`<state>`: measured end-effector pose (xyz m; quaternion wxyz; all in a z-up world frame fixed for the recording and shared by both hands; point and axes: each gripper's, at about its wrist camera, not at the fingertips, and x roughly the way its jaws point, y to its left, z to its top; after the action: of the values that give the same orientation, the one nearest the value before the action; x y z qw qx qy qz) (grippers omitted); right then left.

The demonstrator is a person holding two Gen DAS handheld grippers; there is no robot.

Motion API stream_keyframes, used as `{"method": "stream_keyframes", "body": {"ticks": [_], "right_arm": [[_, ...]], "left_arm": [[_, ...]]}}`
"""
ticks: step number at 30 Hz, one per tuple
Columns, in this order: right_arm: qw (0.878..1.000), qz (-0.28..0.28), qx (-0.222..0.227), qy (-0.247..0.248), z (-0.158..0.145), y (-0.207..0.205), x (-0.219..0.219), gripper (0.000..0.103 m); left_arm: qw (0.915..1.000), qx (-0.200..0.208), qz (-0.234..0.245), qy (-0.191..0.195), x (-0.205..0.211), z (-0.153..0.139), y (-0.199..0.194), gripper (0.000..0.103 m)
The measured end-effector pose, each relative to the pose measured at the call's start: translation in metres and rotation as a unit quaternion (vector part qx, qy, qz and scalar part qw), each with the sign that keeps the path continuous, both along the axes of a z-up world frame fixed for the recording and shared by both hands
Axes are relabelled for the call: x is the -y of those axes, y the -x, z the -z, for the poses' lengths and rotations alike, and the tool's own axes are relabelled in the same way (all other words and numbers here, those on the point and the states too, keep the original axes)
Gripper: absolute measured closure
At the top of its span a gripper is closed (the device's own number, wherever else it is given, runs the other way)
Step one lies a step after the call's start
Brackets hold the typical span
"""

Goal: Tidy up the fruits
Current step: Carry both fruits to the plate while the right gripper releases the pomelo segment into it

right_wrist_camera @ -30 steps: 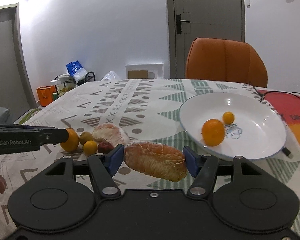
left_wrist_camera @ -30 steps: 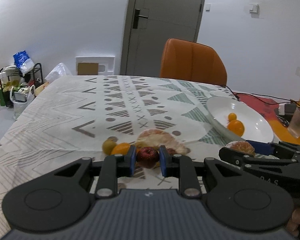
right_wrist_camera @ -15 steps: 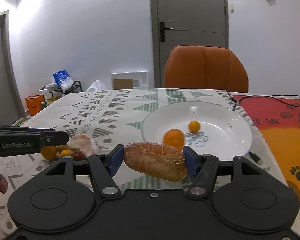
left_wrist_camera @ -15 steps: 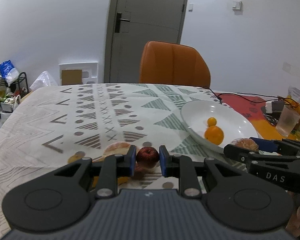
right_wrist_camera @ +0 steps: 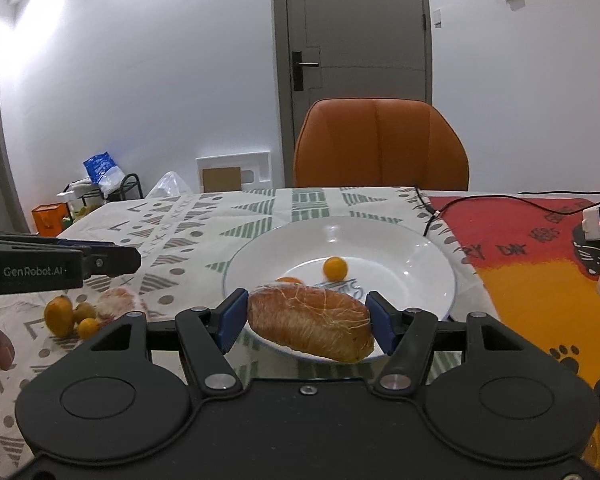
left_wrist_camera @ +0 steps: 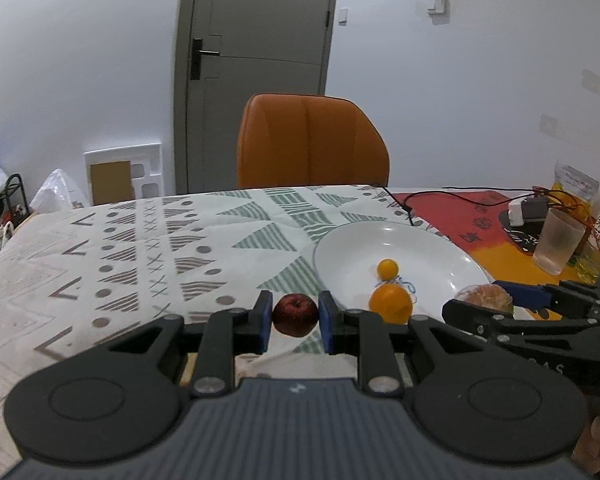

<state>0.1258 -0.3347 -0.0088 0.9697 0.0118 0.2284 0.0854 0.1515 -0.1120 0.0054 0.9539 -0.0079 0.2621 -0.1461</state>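
Left gripper [left_wrist_camera: 294, 322] clamps a small red apple [left_wrist_camera: 294, 314] just left of the white plate [left_wrist_camera: 340, 252]; right gripper [right_wrist_camera: 307, 326] grips a peeled pomelo segment [right_wrist_camera: 310, 327] over the plate's near rim.

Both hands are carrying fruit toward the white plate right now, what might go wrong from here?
1. The peeled pomelo segment is held only at its soft ends by the right gripper; it may sag or slip out.
2. The small red apple in the left gripper is round and could roll across the white plate once dropped.
3. It could knock the orange and the small kumquat already there.
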Motion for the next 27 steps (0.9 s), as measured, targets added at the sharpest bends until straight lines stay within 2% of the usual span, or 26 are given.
{"method": "stream_keyframes", "body": {"ticks": [20,24,27], "right_arm": [[1.000,0.009,0.010,-0.017,0.004,-0.038,0.032,0.042],[0.999,0.009,0.019,-0.035,0.005,-0.041,0.039,0.035],[0.999,0.008,0.022,-0.043,0.006,-0.039,0.044,0.035]], "left_arm": [[0.9993,-0.012,0.028,-0.022,0.051,0.012,-0.045,0.080],[0.9991,-0.018,0.030,-0.024,0.060,0.015,-0.051,0.080],[0.9991,-0.017,0.031,-0.026,0.066,0.015,-0.053,0.080]]}}
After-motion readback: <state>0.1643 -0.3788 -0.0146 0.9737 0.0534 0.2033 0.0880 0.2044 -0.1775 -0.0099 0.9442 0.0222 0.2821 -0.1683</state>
